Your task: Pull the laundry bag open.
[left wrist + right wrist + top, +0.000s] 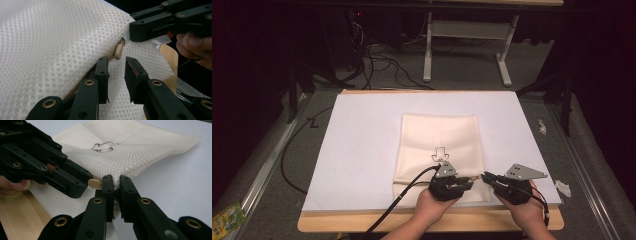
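A cream mesh bag [439, 140] with a small dark drawing [441, 155] lies flat on the white table cover [362, 150]. Its tan zipper pull [120, 50] sits at the bag's near right corner, along the zipper seam. My left gripper [116, 62] is open, its tips just short of the pull, one jaw on each side of the seam. In the high view the left gripper [469, 181] points right. My right gripper [115, 178] is shut on the mesh at the bag's corner, right beside the zipper pull [95, 184]. The two grippers nearly meet, tip to tip.
The wooden table edge [362, 220] runs along the front, below the cover. Cables [382, 65] and a white table frame [467, 30] are on the floor behind. A green packet [224, 220] lies on the floor at left and white scraps [562, 187] at right.
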